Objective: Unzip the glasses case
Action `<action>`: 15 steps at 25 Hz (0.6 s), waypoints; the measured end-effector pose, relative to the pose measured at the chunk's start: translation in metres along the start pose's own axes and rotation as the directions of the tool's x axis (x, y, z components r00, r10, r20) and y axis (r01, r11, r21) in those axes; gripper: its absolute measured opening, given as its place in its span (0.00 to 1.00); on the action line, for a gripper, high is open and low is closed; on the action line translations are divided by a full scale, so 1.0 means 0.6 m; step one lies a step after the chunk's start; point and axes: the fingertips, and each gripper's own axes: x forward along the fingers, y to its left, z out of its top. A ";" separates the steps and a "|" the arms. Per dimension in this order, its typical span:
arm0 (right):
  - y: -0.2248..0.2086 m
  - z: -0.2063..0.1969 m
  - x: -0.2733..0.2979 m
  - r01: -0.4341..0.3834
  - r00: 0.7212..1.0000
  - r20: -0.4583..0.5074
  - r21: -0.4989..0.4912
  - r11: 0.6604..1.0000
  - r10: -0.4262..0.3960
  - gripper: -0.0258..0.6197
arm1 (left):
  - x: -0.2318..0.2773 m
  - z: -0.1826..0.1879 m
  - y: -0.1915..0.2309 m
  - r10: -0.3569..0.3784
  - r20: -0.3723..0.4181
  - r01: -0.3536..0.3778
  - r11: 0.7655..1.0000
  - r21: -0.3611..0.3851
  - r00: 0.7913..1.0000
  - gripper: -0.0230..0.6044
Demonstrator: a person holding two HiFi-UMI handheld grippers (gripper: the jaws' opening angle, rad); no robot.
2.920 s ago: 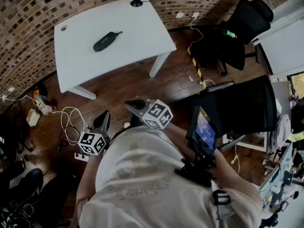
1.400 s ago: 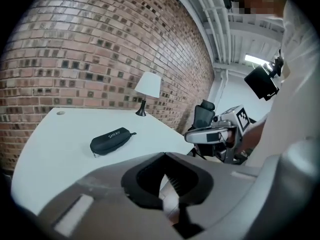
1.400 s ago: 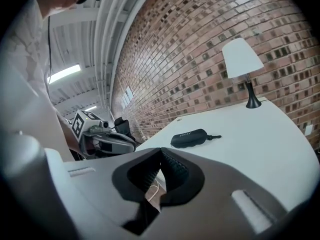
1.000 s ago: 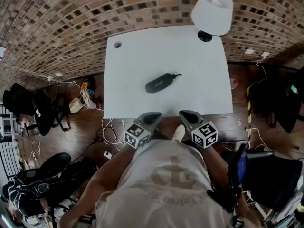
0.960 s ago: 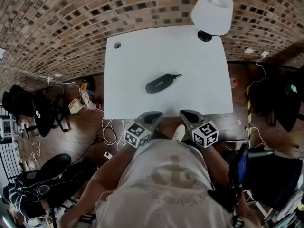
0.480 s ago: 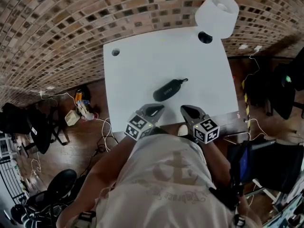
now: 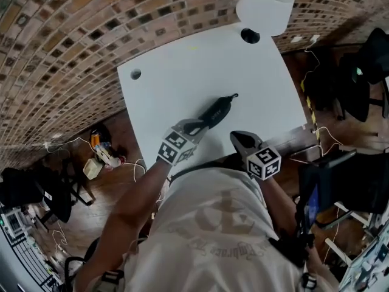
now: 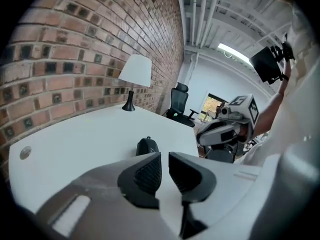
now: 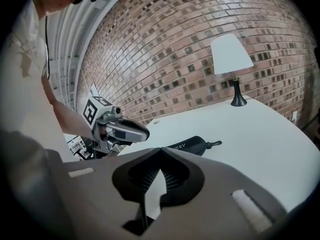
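The black glasses case (image 7: pixel 217 107) lies slantwise on the white table (image 7: pixel 176 66), its zipper pull (image 7: pixel 233 95) at the far end. My left gripper (image 7: pixel 197 125) sits just short of the case's near end. In the left gripper view the case (image 8: pixel 146 145) lies beyond the jaws, which have just been opening to a narrow gap with nothing between them (image 8: pixel 165 170). My right gripper (image 7: pixel 238 137) hovers at the table's front edge, right of the case, its jaw tips meeting (image 9: pixel 160 151). From there the case (image 9: pixel 189 145) lies ahead, with the left gripper (image 9: pixel 125 129) at its left.
A white lamp (image 7: pixel 265 3) on a black base stands at the table's far right corner. A brick wall (image 7: pixel 73 35) runs behind the table. Cables and small items (image 7: pixel 97 160) lie on the wooden floor at left, and a black office chair (image 7: pixel 372 59) stands at right.
Both grippers have moved forward from the table's front edge. The left one has gone further and now reaches the case's near end. The head view has swung, so the table sits tilted.
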 end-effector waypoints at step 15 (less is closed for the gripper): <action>-0.059 -0.010 -0.012 -0.061 0.998 -0.006 0.054 0.997 0.062 0.05 | 0.102 -0.019 0.058 -0.008 -0.304 -0.003 0.999 -0.033 0.953 0.40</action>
